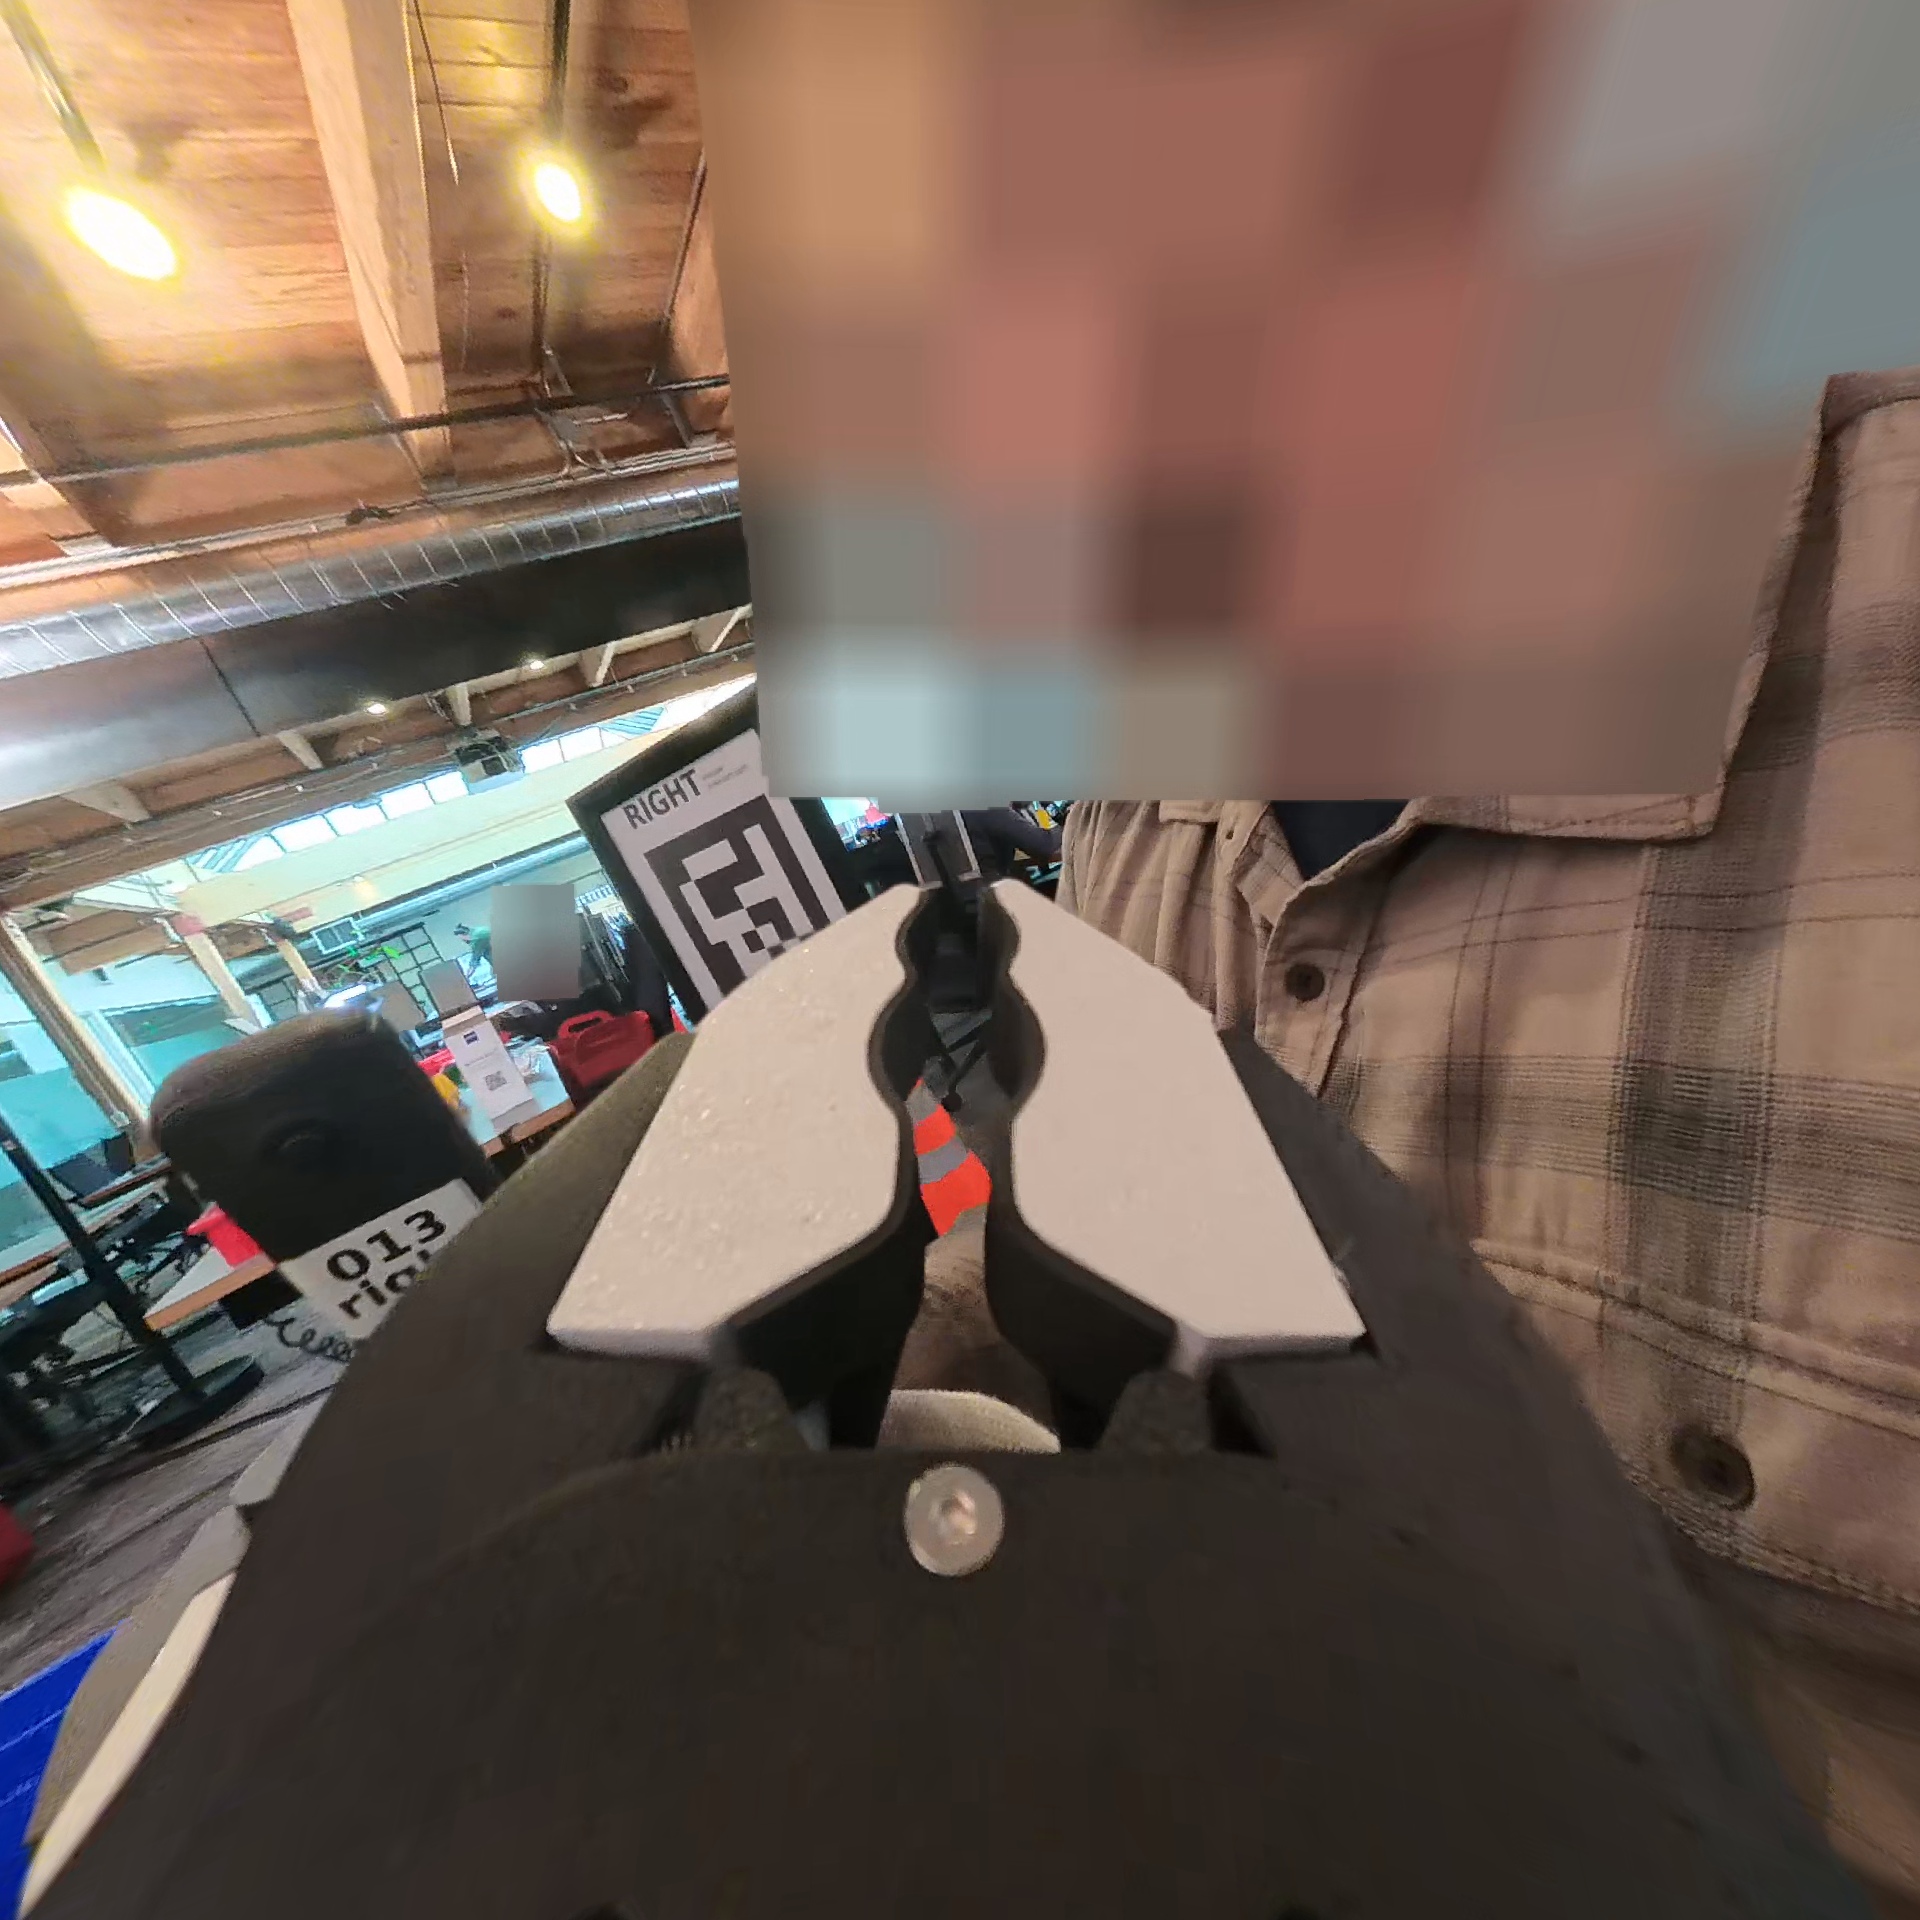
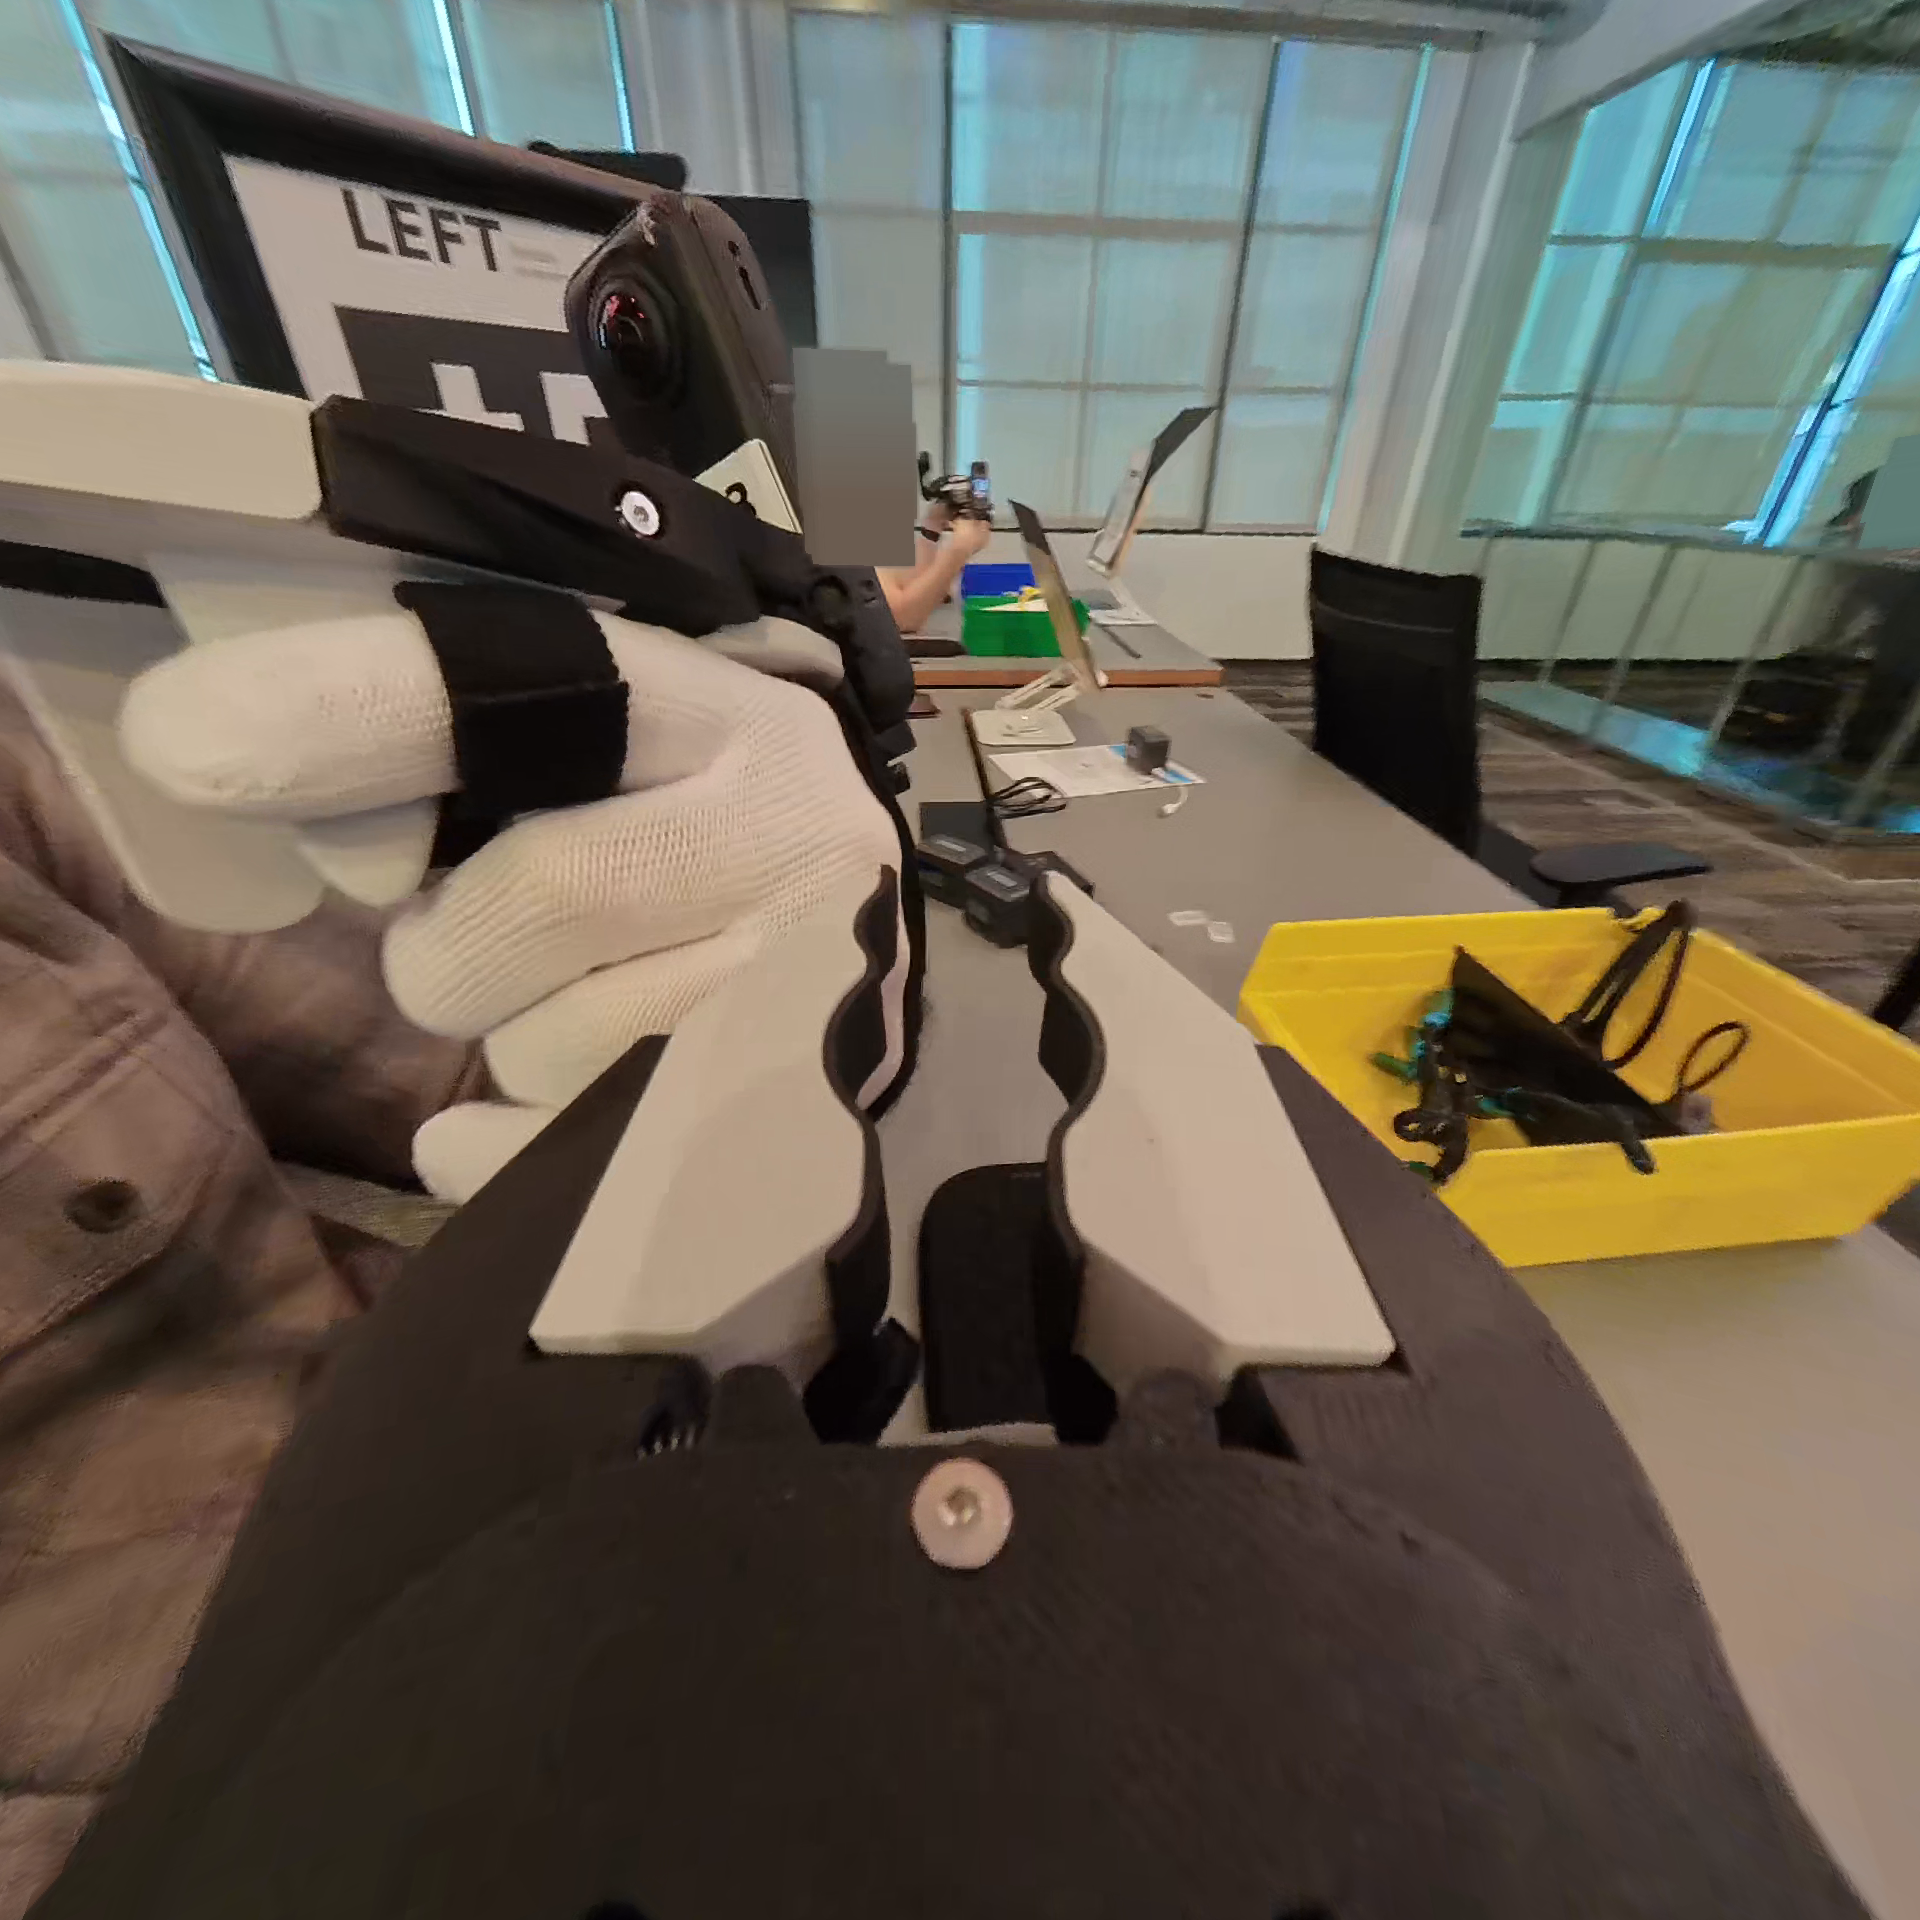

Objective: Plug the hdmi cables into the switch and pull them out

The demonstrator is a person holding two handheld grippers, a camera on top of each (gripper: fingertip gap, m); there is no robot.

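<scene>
Left hand-held gripper [image 1: 961, 904] raised toward person's plaid shirt [image 1: 1558, 1039], fingers nearly closed, nothing held. Right hand-held gripper [image 2: 961, 904] slightly open, empty, above desk [image 2: 1299, 831].

Step judged: pre-start; neither cable nor switch grasped. Next: lower both toward desk.

Only right view shows white-gloved hand [image 2: 582, 831], yellow bin [image 2: 1662, 1195] of cables, dark boxes [image 2: 977, 878] beyond fingertips, possibly switch; cannot confirm.

Both grippers share one build: a matte black printed body with a silver screw at its centre, and pale grey fingers [image 1: 769, 1132] edged with wavy black pads [image 2: 1065, 1039]. A black camera and a framed black-and-white marker card sit on the left gripper [image 2: 499, 499]. The person wears a tan plaid button shirt [image 1: 1558, 1091] and a white knit glove [image 2: 623, 852] crossed by a black strap [image 2: 530, 707].
</scene>
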